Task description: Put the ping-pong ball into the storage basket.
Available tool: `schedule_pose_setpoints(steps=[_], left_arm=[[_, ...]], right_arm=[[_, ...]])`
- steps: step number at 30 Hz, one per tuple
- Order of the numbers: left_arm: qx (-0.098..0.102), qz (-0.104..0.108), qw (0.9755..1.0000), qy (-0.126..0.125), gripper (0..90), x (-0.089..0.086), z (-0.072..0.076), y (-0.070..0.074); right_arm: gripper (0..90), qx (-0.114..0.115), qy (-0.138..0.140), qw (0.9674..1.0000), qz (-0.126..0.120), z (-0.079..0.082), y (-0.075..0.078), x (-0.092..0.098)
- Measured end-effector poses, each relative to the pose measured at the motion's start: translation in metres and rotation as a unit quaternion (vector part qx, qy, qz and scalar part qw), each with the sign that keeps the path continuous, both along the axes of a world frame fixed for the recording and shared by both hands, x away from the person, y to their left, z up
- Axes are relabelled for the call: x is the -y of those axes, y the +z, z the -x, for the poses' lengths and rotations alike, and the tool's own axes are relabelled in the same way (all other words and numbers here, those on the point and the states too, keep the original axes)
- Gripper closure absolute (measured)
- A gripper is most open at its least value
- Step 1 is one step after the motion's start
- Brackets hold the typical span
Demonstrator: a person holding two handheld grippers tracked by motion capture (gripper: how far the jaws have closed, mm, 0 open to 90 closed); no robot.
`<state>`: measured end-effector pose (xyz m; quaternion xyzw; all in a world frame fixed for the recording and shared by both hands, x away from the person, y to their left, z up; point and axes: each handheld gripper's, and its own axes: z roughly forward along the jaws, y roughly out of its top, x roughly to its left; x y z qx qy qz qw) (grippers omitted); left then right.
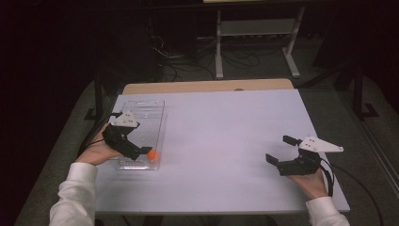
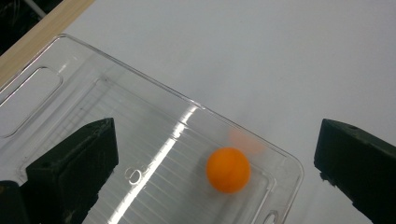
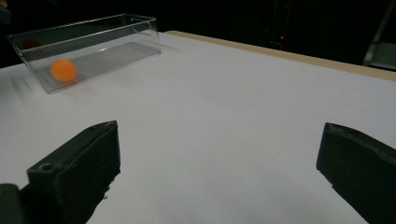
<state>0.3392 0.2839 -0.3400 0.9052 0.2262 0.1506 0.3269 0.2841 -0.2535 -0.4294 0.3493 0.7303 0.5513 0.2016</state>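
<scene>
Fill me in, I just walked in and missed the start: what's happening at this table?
A person holds a two-jaw gripper in each hand at a white table. The left gripper hangs open over the near end of a clear plastic bin, where an orange ball lies inside, between the jaws but not gripped. The right gripper is open too, above bare tabletop, well away from the bin.

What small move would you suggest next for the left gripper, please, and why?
Probably lift the left gripper straight up and clear of the clear tray. Its jaws stand wide open and the orange ball lies free inside the tray, gripped by nothing.
</scene>
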Motion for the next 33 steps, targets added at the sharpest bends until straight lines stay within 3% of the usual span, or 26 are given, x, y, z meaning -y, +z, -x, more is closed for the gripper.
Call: schedule_pose_setpoints(steps=[10,20,33], left_arm=[[0.011,0.036,0.9993,0.005,0.0,-0.005,0.005,-0.004],[0.022,0.058,0.9980,0.012,0.0,-0.009,0.009,-0.008],[0.049,0.118,0.9914,0.028,0.0,-0.024,0.023,-0.008]], right_arm=[[0.0,0.001,-0.002,1.0000,-0.003,0.000,0.000,0.001],[0.0,0.002,-0.003,1.0000,-0.005,0.001,0.001,0.001],[0.0,0.000,0.000,1.0000,-0.004,0.001,0.000,0.000]])
